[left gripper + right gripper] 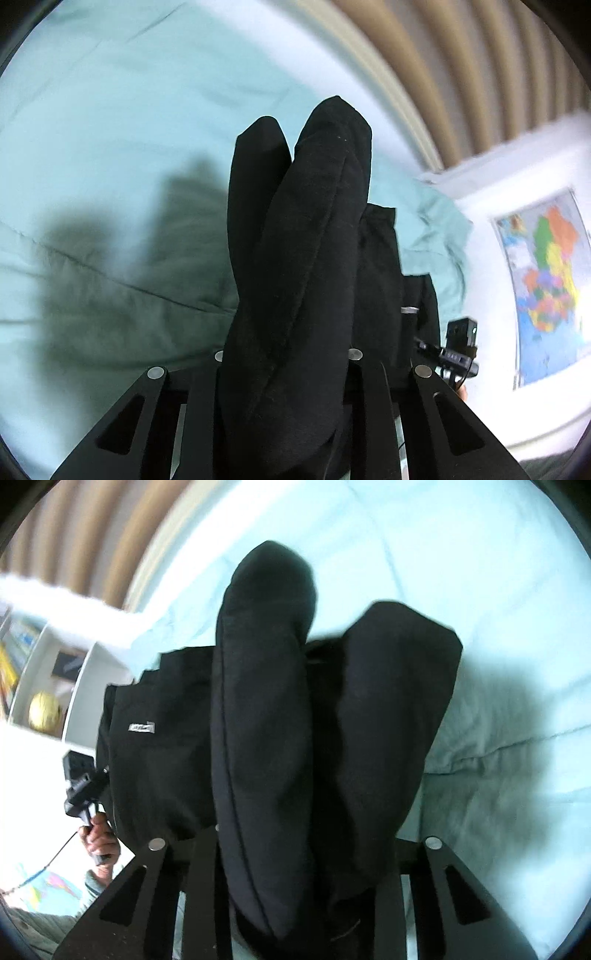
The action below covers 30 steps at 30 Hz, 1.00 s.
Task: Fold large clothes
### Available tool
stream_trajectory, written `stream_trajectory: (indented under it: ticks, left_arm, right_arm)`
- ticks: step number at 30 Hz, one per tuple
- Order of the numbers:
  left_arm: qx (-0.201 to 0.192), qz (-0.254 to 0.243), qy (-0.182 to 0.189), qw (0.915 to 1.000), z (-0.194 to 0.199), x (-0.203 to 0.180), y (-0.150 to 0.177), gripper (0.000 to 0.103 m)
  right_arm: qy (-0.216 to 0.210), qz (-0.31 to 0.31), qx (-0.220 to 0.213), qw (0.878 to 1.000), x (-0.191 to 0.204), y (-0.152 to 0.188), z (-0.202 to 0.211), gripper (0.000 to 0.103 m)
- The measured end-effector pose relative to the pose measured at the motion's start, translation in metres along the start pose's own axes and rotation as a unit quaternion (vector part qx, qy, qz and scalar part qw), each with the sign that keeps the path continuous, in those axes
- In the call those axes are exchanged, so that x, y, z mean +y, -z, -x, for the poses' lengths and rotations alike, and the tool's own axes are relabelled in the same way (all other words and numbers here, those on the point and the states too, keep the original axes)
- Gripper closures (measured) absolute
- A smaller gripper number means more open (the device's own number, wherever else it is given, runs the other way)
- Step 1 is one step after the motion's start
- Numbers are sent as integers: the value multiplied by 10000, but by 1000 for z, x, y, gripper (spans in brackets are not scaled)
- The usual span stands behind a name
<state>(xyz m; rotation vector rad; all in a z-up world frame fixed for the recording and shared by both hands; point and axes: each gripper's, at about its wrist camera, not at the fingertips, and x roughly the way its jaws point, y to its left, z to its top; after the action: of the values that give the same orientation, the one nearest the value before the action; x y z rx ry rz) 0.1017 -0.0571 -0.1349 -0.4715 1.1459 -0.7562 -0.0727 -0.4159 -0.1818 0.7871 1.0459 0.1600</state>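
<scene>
My left gripper [284, 387] has its fingers closed on a thick bunched fold of the black garment [295, 240]. The cloth rises from between the fingers and fills the centre of the left wrist view, held up above the bed [110, 129], which carries a pale teal cover. The garment's shadow falls on the cover to the left.

My right gripper [295, 878] likewise has its fingers clamped on the black garment [266, 720]. Two rounded lobes of cloth stand up from the grip, and a flatter panel with a small grey label [141, 727] hangs to the left. The bed [480, 572] lies beneath and to the right.

In the right wrist view, the left hand [99, 840] grips its handle at the near left, just beside the hanging panel. A white shelf [79, 698] with a yellow ball [44, 710] stands at the far left. In the left wrist view, a coloured map [546, 273] hangs on the wall at the right.
</scene>
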Motion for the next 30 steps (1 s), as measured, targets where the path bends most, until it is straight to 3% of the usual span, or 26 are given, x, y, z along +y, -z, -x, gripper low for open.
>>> stream_trajectory:
  ticks: [5,8,10,12,14,17,19,20,21,22,24,26,30]
  left_arm:
    - [-263,-447,-12,9987,52,-49,35,79]
    - [-339,-437,29,9985,77,-57,60,79]
    - [-311,-376,9,9988,78,-63,84,79]
    - [-203,-252,-29,9995,87,-45,107,78]
    - [-21,22,-73,10000,71,-30,125,78]
    - [357,300,-423,9980,45,-7,165,76]
    - [609,674,-969,9911,16,28,182,69]
    - [615,929,-1143,9872,9,49,188,54]
    - [576,1272,-1039,9847,6,70,193,39]
    - [502,1710,-768,9810,7,90,198,32]
    - [407,2374,-226,9703,15,116,208,31]
    - [391,2297,-272,9721,27,116,208,31]
    - [357,1781,-752,9805,57,98,201,31]
  right_arm:
    - [253,503,-284,9980,47,8,56,71]
    - [312,641,-336,9969,62,27,102,71]
    - [417,719,-299,9961,82,31,108,71]
    - [575,754,-171,9954,84,38,114,71]
    - [730,691,18,9949,75,45,112,70]
    - [1003,423,401,9932,52,53,90,68]
    - [1418,294,677,9871,31,66,65,62]
    - [1573,195,731,9846,19,71,57,53]
    - [1832,-11,744,9803,1,76,47,49]
    - [1795,-254,689,9810,-13,79,45,44]
    - [1353,-860,546,9856,-38,83,50,43]
    - [1161,-1130,413,9859,-47,86,61,39]
    - [1662,-962,216,9812,-48,89,99,30]
